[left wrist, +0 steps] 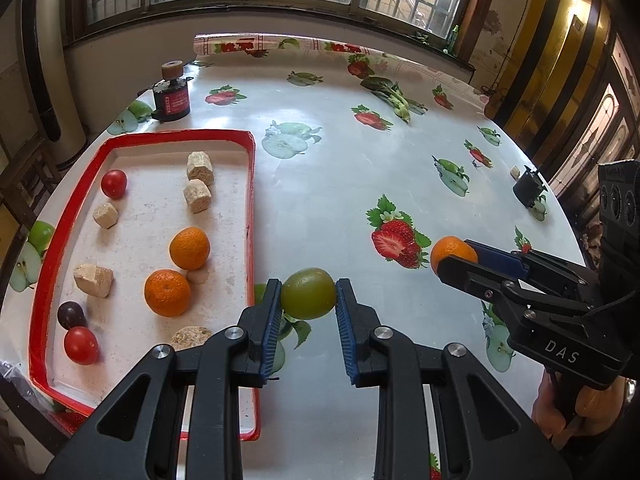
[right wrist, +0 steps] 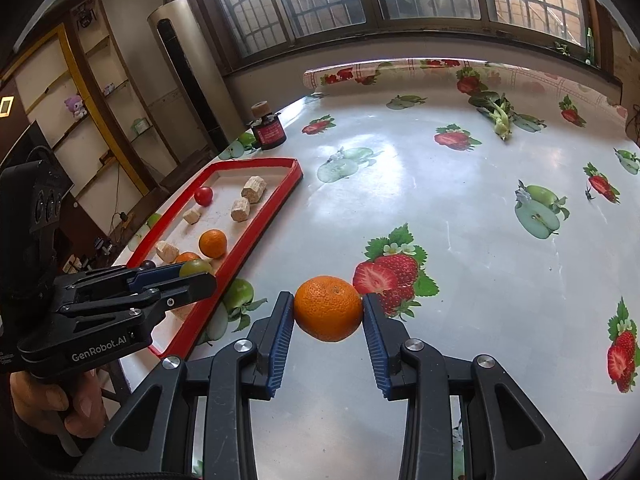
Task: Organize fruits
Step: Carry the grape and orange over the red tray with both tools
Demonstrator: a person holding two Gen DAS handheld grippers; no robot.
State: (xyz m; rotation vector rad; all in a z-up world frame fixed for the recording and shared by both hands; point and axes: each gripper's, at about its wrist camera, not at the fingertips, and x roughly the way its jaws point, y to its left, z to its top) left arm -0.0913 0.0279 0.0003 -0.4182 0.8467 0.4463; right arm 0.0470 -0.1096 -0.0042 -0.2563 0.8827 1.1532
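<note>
Left wrist: left claw (left wrist: 308, 300) pinches smooth green fruit (left wrist: 308, 294); right claw (right wrist: 328, 308) pinches dimpled orange (right wrist: 329, 308).

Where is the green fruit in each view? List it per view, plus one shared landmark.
Left wrist: green fruit bottom centre, clamped in the left gripper.
Right wrist: green fruit at left, in that gripper.
Landmark: red tray.

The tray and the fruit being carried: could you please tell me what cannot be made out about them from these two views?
- Red tray: left wrist view, the near corner is hidden behind the left gripper.
- Green fruit: its kind is unclear; the right wrist view shows only its top.
- Orange in the right gripper: the fingers cover its sides.
- Dark jar: its label is too small to read.
</note>
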